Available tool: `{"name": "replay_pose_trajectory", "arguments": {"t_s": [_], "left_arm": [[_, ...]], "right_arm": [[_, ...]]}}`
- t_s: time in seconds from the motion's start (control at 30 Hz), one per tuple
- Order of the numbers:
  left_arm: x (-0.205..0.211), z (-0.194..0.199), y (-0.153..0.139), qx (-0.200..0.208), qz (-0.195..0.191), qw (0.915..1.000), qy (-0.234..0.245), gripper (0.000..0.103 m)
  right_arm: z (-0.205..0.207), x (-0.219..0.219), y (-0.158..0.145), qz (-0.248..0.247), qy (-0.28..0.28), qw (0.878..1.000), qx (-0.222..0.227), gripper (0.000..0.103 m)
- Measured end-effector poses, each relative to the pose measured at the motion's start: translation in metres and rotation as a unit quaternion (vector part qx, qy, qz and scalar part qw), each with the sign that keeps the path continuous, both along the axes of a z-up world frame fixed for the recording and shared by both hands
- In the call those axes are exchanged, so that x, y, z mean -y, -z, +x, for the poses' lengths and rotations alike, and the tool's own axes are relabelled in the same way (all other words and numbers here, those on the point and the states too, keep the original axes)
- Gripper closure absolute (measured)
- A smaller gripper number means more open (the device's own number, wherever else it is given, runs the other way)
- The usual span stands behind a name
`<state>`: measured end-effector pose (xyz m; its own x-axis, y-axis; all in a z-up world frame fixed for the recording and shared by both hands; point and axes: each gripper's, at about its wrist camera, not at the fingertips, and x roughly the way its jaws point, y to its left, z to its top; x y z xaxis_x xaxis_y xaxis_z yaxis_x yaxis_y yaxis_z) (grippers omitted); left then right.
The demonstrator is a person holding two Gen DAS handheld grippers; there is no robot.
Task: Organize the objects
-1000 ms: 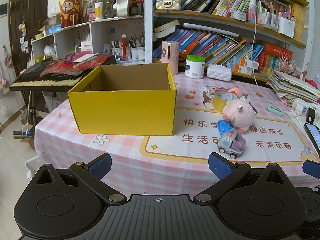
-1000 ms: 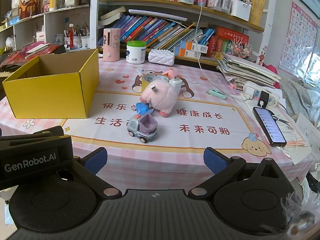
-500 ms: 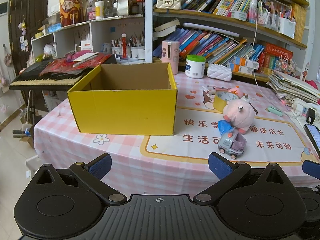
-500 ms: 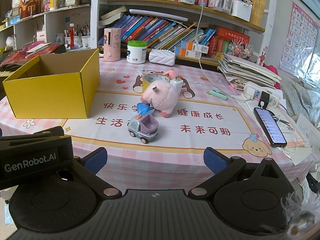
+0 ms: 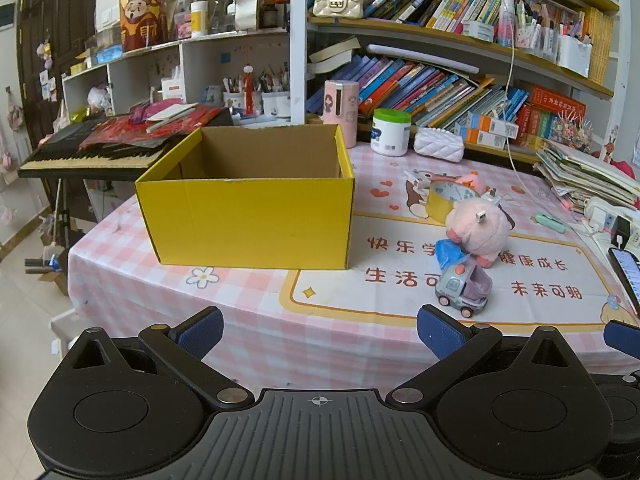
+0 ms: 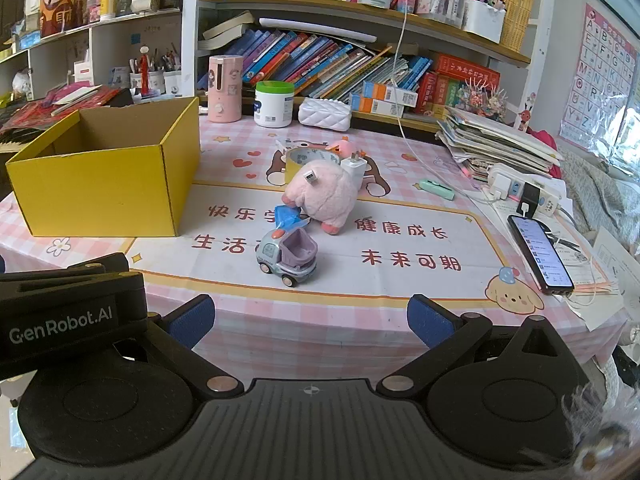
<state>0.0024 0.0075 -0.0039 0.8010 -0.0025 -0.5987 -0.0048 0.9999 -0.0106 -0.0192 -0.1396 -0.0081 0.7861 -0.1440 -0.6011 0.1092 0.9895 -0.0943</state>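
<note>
Beside the empty yellow box (image 5: 248, 216), nothing has shifted: both claws, left claw (image 5: 320, 330) and right claw (image 6: 310, 316), hang open, toy truck (image 6: 288, 258) untouched — sorting hasn't begun.

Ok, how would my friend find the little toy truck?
Start at the yellow box on the pink checked table. Right of it sits a pink plush; the truck stands just in front, nearest the table edge. It's the only thing with wheels: grey cab, purple bucket.
</note>
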Motion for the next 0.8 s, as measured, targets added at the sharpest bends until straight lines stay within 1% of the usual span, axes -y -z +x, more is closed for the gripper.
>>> {"name": "replay_pose_trajectory", "arguments": {"t_s": [0.2,0.27,0.8], "left_arm": [[0.0,0.0,0.0,-0.001,0.0,1.0,-0.001,0.0],[-0.001,0.0,0.001,-0.001,-0.001,1.0,-0.001,0.0],[0.0,-0.001,0.0,-0.004,-0.005,1.0,0.001,0.0]], "right_arm": [[0.0,0.001,0.0,0.0,0.0,1.0,0.0,0.0],[0.001,-0.009,-0.001,-0.002,-0.002,1.0,-0.001,0.0],[0.001,-0.006,-0.001,-0.002,-0.002,1.0,-0.001,0.0]]}}
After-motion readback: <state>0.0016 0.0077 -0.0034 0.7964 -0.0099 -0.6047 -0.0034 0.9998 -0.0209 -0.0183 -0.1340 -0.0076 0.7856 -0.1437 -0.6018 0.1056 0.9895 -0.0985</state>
